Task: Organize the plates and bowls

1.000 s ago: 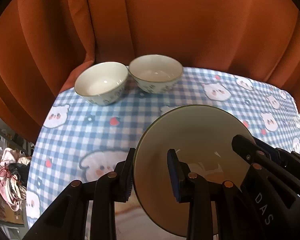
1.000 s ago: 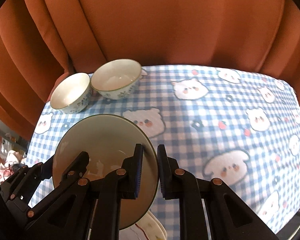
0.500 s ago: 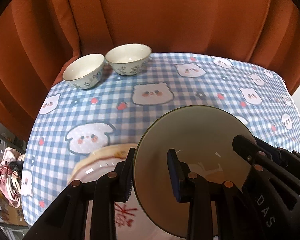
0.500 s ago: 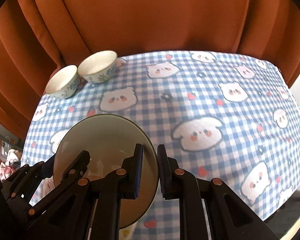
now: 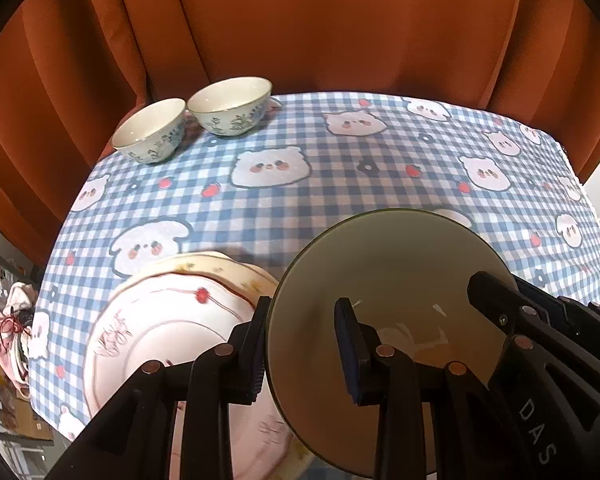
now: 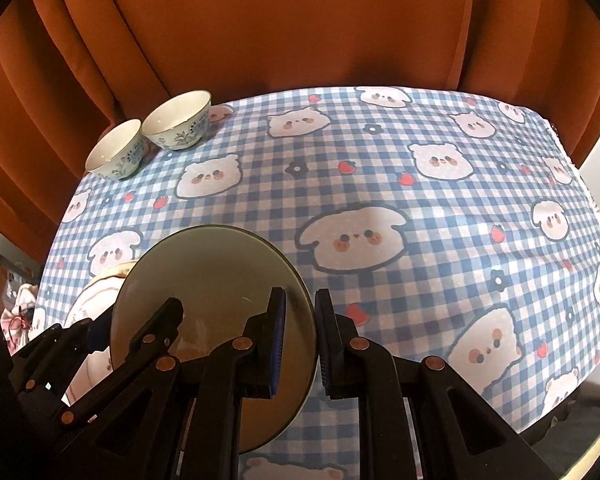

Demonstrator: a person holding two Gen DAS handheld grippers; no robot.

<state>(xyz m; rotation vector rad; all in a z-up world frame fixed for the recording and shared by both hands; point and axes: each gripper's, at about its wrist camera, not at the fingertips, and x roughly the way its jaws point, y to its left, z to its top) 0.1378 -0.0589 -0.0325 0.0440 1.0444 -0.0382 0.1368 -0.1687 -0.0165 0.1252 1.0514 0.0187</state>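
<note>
Rust curtains back a checked counter (image 5: 340, 184). Both left tongs (image 5: 300, 344) and right tongs (image 6: 300, 344) pinch the olive plate (image 5: 384, 292) aloft, near-left; stacking it squarely onto the pink plate (image 5: 156, 332) seems next.

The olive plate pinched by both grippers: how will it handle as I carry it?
The olive plate looks rigid and glazed, with glints, so probably slippery. The left gripper and right gripper pinch only opposite rim edges, so it may pivot. Likely ceramic: chips if dropped.
</note>
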